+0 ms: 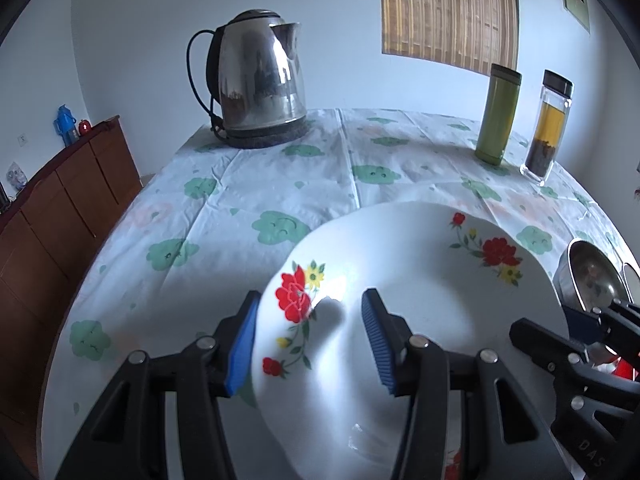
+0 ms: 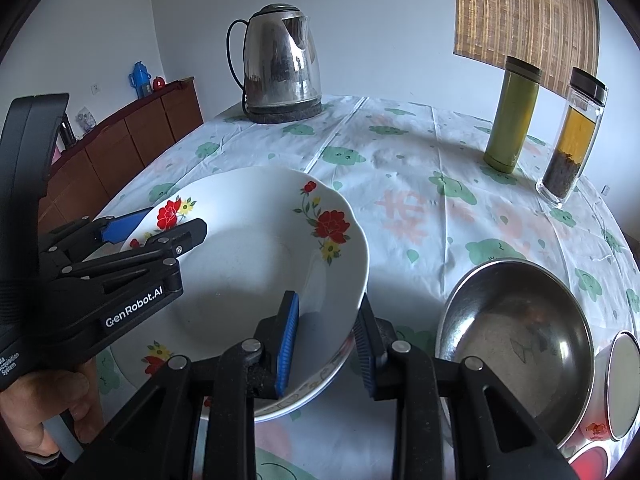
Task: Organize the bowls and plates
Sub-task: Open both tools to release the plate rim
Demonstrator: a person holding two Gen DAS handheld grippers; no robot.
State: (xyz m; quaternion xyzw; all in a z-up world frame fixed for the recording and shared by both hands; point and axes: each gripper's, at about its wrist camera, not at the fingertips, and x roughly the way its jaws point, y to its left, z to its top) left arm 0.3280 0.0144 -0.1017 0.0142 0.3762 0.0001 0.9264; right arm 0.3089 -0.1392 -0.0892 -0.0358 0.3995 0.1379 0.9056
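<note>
In the left wrist view, your left gripper (image 1: 310, 334) points down at the white floral plate (image 1: 420, 300) near the front edge of the table (image 1: 280, 184). The plate's rim passes between the two blue pads: the left pad lies outside against the rim and the right pad is over the inside of the plate. Whether the pads really press on the rim is hard to tell here, because the plate hides the contact. The lower part of the plate is cut off by the gripper body. At the right side you see only a part of the steel bowl (image 1: 592, 280), and the black linkage of your right gripper (image 1: 616, 316) covers its near side; the tips are not clear from here. At the far edge of the table stand the steel kettle (image 1: 260, 84), the green tumbler (image 1: 498, 114) and the glass tea bottle (image 1: 546, 128).

In the right wrist view, your right gripper (image 2: 328, 344) takes the near right rim of the same plate (image 2: 248, 280); the rim sits between the narrow jaws and both pads touch it, so it is clamped on the plate. The plate appears lifted a little, with a second floral dish (image 2: 152, 360) partly hidden under it. Your left gripper (image 2: 160, 230) comes in from the left and holds the far left rim. Your hand (image 2: 44, 404) on its handle is cut off at the lower left corner. The steel bowl (image 2: 516, 344) is just beside the plate on the right, and a smaller round container (image 2: 622, 384) at the right edge is cut off.
</note>
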